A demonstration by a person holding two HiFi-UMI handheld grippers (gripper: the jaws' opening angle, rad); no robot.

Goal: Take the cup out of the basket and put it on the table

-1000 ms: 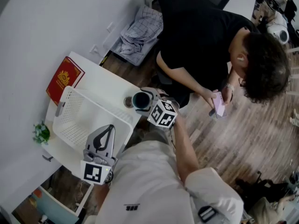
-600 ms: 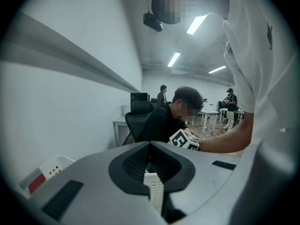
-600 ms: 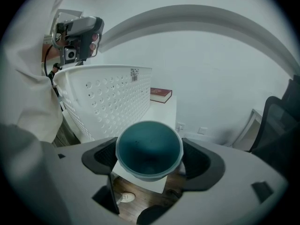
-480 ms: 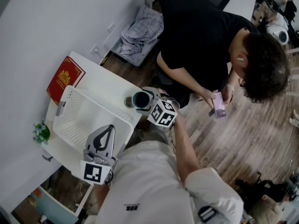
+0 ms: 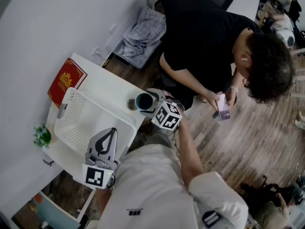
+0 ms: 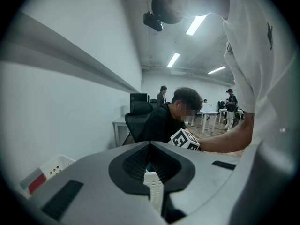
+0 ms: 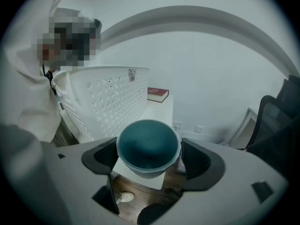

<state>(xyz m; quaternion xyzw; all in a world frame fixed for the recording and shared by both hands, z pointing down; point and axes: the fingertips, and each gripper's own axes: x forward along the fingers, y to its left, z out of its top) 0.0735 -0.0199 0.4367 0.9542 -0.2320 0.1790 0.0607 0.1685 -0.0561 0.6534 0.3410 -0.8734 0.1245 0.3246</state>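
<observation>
R gripper [image 7: 149, 159] clamps cup [image 7: 148, 143] over corner of table [image 7: 158, 110] (L gripper [image 6: 151, 168] pinches basket [image 5: 101, 107] rim); released here it may fall off.

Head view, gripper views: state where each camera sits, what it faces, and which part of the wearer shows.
Head view: on the head, steeply down at table, basket, left claw, right claw; white shirt shows.
Left gripper view: on left claw, along jaws shut on basket rim, toward seated person; forearm shows.
Right gripper view: on right claw, past held cup toward wall; shirt shows.
All three share the basket.
</observation>
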